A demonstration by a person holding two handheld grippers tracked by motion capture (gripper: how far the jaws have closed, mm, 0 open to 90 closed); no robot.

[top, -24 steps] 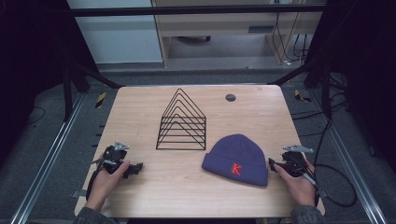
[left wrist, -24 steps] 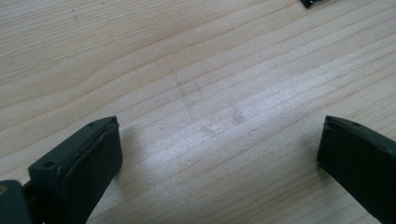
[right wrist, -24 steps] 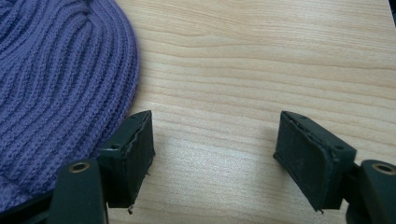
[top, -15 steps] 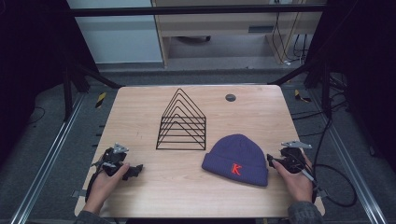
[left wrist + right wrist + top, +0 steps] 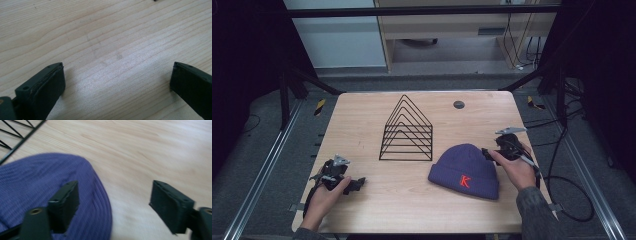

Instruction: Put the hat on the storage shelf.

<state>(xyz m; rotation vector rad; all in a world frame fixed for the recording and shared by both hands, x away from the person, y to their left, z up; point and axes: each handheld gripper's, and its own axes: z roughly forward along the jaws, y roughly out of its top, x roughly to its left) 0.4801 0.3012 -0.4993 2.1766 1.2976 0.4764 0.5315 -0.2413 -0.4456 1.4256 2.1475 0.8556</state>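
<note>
At the near right of the table point(image 5: 362, 125), the right tongs point(image 5: 490, 153) stand at the crown edge of the purple beanie point(image 5: 467, 170) — jaws apart, nothing pinched between them as yet. In the right gripper view one jaw hangs over the knit of the beanie point(image 5: 50, 190) while the other stands over bare wood, so the hat's rounded edge lies inside the gap. The beanie itself lies flat on the table, its cuff with the red letter toward the person, just to the right of the black wire rack point(image 5: 407, 131) and apart from it.

The step in hand is judged to be a grasp of the hat's edge. To do it well, the tongs should sink until the lower jaw tip meets the wood, slide a little farther under or onto the fabric, and close on a good fold of knit rather than the outermost stitch — a thin bite on soft, stretchy cloth is likely to slip out on lifting. Approach should stay clear of the rack's wires.

Pose: the right hand point(image 5: 514, 167) comes in from the lower right, forearm angled toward the table's middle, the tongs pointing leftward and slightly down at the hat. The left hand point(image 5: 324, 192) rests at the near left corner, well apart from the beanie; the left tongs point(image 5: 357, 184) lie low over bare wood with jaws wide apart and empty, as the left gripper view confirms.
</note>
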